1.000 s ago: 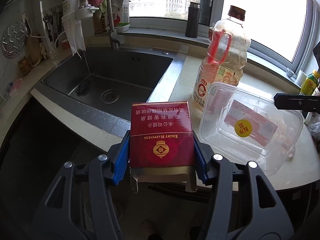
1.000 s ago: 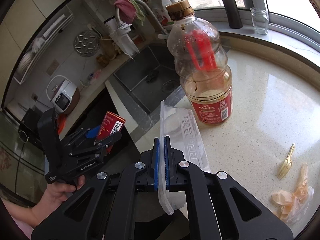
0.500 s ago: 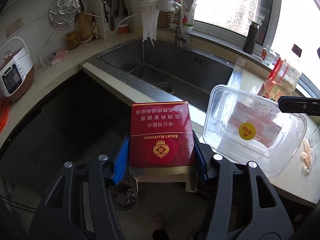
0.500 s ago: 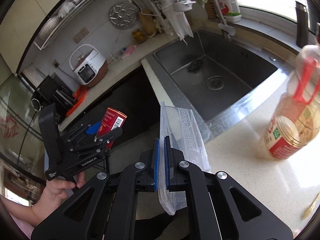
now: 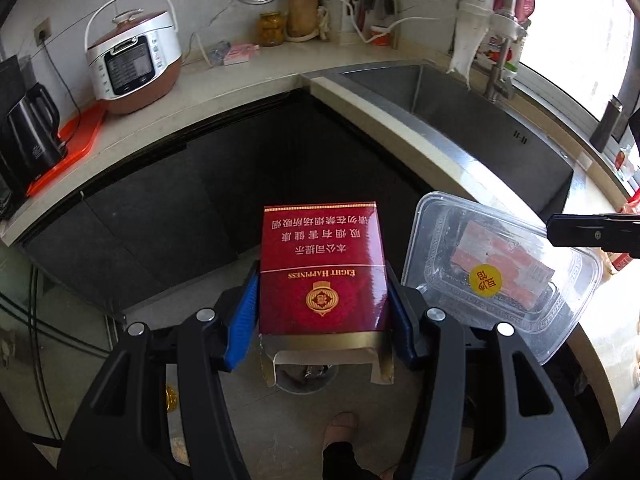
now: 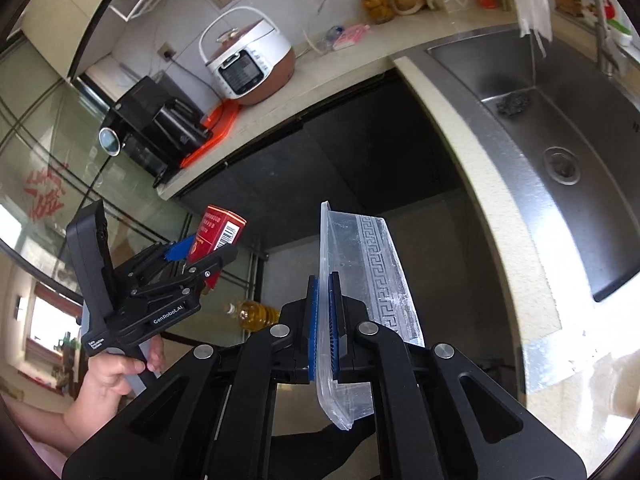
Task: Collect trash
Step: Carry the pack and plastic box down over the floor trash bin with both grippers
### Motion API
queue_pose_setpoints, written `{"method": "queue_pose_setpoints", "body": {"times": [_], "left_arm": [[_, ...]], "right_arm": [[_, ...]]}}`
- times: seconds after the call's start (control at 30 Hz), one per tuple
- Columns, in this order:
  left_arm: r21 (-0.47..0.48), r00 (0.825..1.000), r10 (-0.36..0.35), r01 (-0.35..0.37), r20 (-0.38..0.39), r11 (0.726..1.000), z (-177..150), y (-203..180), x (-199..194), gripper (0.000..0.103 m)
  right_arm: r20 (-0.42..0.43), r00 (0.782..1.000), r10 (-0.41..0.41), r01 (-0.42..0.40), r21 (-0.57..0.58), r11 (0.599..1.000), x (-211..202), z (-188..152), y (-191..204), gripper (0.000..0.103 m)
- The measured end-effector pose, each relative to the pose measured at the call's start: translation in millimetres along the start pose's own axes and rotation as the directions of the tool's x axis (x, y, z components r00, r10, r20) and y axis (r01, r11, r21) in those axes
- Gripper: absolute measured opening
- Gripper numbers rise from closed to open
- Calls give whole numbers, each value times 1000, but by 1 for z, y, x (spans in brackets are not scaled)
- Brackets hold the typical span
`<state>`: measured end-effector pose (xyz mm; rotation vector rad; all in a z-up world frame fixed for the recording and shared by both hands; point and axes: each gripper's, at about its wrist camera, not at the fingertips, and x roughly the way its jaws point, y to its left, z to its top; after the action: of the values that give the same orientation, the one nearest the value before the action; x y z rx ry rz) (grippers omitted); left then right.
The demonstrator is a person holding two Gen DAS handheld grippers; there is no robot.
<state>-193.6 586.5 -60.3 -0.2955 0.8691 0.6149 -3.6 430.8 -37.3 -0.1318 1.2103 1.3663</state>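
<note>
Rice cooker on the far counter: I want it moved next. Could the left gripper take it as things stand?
Probably not: the left gripper is shut on the red cigarette pack, and the rice cooker sits across the dark floor gap.

Left gripper [image 5: 323,312]: blue pads clamped on both sides of a red cigarette pack [image 5: 323,268], jaws about half spread, pointing steeply down. Person's left hand [image 6: 114,376] wraps its handle, fingers curled round the grip. Right gripper [image 6: 323,320]: pads nearly together, pinching the thin rim of a clear plastic container [image 6: 368,280], also angled down.
</note>
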Motion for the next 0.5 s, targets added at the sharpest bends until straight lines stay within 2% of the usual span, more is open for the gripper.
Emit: {"method": "queue_pose_setpoints", "body": {"times": [0.27, 0.5], "left_arm": [[-81, 996, 74, -78, -57, 994, -21, 66, 17, 53], [-130, 992, 90, -101, -90, 986, -38, 106, 32, 53]], "right_arm": [[-113, 992, 59, -62, -23, 998, 81, 18, 30, 5], [-197, 978, 72, -81, -38, 996, 139, 25, 50, 5]]}}
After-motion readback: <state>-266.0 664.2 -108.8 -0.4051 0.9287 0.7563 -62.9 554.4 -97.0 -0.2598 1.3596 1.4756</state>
